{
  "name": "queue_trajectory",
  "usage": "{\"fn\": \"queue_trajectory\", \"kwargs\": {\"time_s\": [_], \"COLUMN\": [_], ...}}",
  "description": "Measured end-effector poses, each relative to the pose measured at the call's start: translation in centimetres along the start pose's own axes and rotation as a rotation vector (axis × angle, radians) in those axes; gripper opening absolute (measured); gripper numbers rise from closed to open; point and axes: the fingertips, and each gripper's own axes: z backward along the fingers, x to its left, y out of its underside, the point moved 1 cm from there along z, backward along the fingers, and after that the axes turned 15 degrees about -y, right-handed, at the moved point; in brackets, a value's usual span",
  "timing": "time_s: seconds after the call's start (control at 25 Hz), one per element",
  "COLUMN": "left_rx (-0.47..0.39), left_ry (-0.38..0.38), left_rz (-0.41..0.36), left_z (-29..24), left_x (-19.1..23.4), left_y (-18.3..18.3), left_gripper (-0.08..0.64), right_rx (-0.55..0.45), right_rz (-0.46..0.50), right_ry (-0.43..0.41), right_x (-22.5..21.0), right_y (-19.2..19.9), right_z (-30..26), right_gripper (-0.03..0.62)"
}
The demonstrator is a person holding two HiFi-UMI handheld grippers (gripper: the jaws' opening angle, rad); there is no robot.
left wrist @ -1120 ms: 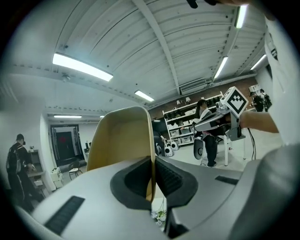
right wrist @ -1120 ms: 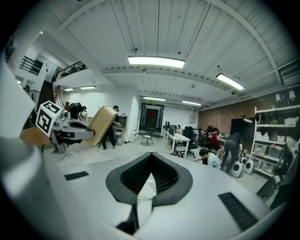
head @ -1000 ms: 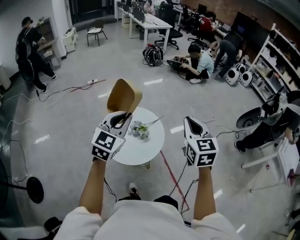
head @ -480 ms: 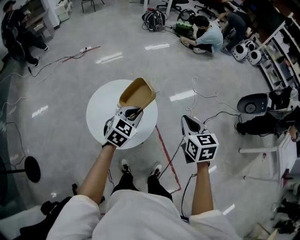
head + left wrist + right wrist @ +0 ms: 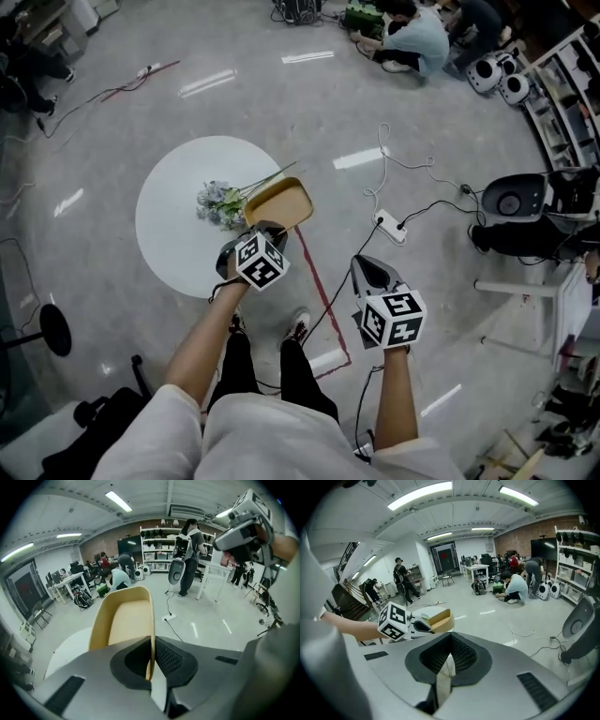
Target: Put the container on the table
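Note:
A tan, open-topped container (image 5: pixel 278 204) is held by its near rim in my left gripper (image 5: pixel 270 231), which is shut on it. It hangs in the air over the right edge of the round white table (image 5: pixel 173 246). In the left gripper view the container (image 5: pixel 123 620) rises from between the jaws, its hollow facing the camera, with the table (image 5: pixel 63 651) low at the left. My right gripper (image 5: pixel 364 270) hovers over the floor to the right, shut with nothing in it. In the right gripper view the left gripper (image 5: pixel 421 626) and container (image 5: pixel 440 620) show at the left.
A bunch of pale flowers (image 5: pixel 217 202) lies on the table just left of the container. Cables and a power strip (image 5: pixel 388 227) run across the grey floor. People crouch at the back (image 5: pixel 412 37). Shelves and a chair base (image 5: pixel 514 202) stand at the right.
The left gripper has swung down from pointing at the ceiling to nearly level, bringing the container lower by the table's right edge. The flowers now show beside it. The right gripper dropped slightly.

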Motion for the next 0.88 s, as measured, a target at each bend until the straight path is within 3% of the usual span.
{"fn": "queue_trajectory", "kwargs": {"time_s": [0.16, 0.32, 0.48, 0.56, 0.68, 0.76, 0.88], "left_rx": [0.11, 0.161, 0.149, 0.121, 0.062, 0.01, -0.097], "left_ry": [-0.03, -0.086, -0.081, -0.072, -0.038, -0.053, -0.125], "left_rz": [-0.044, -0.067, -0.049, -0.014, 0.09, 0.157, 0.265], "left_z": [-5.4, -8.0, -6.4, -4.3, 0.3, 4.2, 11.5], "left_x": [-0.5, -0.1, 0.9, 1.8, 3.3, 5.1, 8.9], "left_y": [3.3, 4.8, 3.7, 2.8, 1.2, 0.2, -1.8], "left_gripper": [0.025, 0.032, 0.146, 0.156, 0.156, 0.147, 0.046], "right_rx": [0.019, 0.042, 0.037, 0.031, 0.007, -0.032, -0.11], "right_rz": [-0.013, -0.036, -0.035, 0.022, 0.147, 0.208, 0.281], "right_ry": [0.001, 0.005, 0.013, 0.023, 0.049, 0.064, 0.083], "right_x": [-2.1, -3.5, -3.0, -2.4, -1.2, 0.0, 3.1], "right_y": [2.4, 4.4, 3.1, 1.5, -1.7, -4.6, -9.6], "right_z": [-1.1, -1.4, 0.0, 0.7, 1.6, 2.3, 4.3], "right_gripper": [0.011, 0.011, 0.012, 0.012, 0.012, 0.012, 0.014]}}
